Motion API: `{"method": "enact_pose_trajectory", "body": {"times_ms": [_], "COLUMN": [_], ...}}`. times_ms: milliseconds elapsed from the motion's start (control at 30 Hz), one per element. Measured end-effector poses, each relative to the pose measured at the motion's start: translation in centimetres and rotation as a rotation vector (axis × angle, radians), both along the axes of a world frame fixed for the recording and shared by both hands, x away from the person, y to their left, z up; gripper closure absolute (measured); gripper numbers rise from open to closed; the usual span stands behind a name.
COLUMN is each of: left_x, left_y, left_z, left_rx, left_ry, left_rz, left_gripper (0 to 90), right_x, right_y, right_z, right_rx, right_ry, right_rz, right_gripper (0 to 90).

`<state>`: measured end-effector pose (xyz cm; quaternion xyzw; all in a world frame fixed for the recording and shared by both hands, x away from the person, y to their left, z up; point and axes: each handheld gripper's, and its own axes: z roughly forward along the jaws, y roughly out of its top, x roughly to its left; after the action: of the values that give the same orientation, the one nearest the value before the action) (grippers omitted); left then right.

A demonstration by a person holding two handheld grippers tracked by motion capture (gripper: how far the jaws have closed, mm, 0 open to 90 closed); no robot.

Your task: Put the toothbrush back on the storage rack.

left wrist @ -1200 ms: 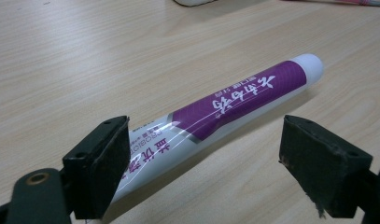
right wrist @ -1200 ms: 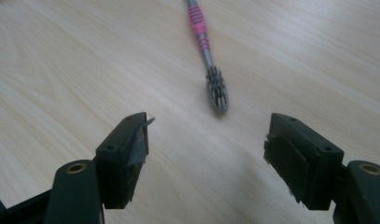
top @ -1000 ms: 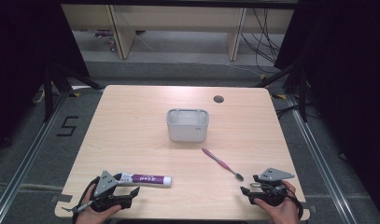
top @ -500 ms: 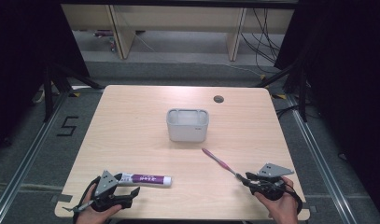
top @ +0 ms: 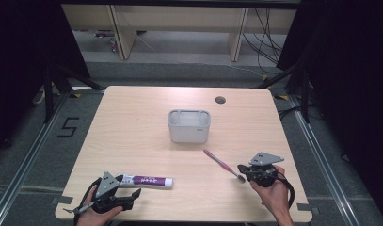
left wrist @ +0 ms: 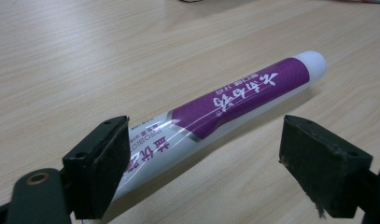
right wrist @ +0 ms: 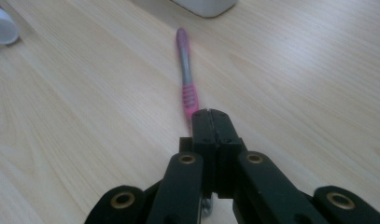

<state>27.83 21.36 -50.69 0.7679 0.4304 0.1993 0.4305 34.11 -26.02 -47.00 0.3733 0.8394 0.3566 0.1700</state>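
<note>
Right gripper (top: pixel 243 175): its jaws have just been closing and are now clenched on the near end of the toothbrush (top: pixel 221 164) — in the right gripper view the two black jaws (right wrist: pixel 211 122) meet with the pink handle (right wrist: pixel 188 95) running out from between them.
Left gripper (top: pixel 132 194): released; in the left gripper view its pads (left wrist: pixel 106 168) stand wide apart, and the toothpaste tube (left wrist: pixel 215 109) lies between them, close against the left-hand pad — whether it actually touches cannot be told.
Landmark: the white bin (top: pixel 189 125), upright at the middle of the table (top: pixel 132 127).
Toothbrush position: in front of the bin and to its right, near but apart from it.
Toothbrush long axis: laid on a diagonal, the far tip pointed up towards the bin's near right corner, the gripped end pointed back towards the person's right hand (top: pixel 273 193).
Toothpaste tube position: well in front of the bin and to its left (top: pixel 146 181), laid roughly parallel to the near table edge.
Nearer hand: the right hand is judged the one placed for the toothbrush; the left hand sits by the tube.
Relation the move turns on: the bin lies straight along the brush's own axis from the right gripper, so a lift and a carry along that line would be called for.
</note>
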Motion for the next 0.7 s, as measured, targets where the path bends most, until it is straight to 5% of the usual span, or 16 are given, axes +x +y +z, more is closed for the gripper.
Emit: {"method": "enact_pose_trajectory", "body": {"times_ms": [133, 233, 700], "left_x": [0.0, 0.0, 0.0], "left_y": [0.0, 0.0, 0.0], "left_z": [0.1, 0.0, 0.0], "left_rx": [0.013, 0.007, 0.015], "left_ry": [0.003, 0.001, 0.007], "left_rz": [-0.004, 0.001, -0.008], "left_gripper": [16.1, 16.1, 16.1], "right_x": [0.8, 1.4, 5.5], "right_y": [0.8, 1.7, 5.5], "right_z": [0.2, 0.2, -0.7], "right_rx": [0.001, 0.013, -0.025], "right_ry": [-0.022, 0.019, 0.060], "right_rz": [0.006, -0.016, -0.007], "right_gripper": [90.0, 90.0, 90.0]}}
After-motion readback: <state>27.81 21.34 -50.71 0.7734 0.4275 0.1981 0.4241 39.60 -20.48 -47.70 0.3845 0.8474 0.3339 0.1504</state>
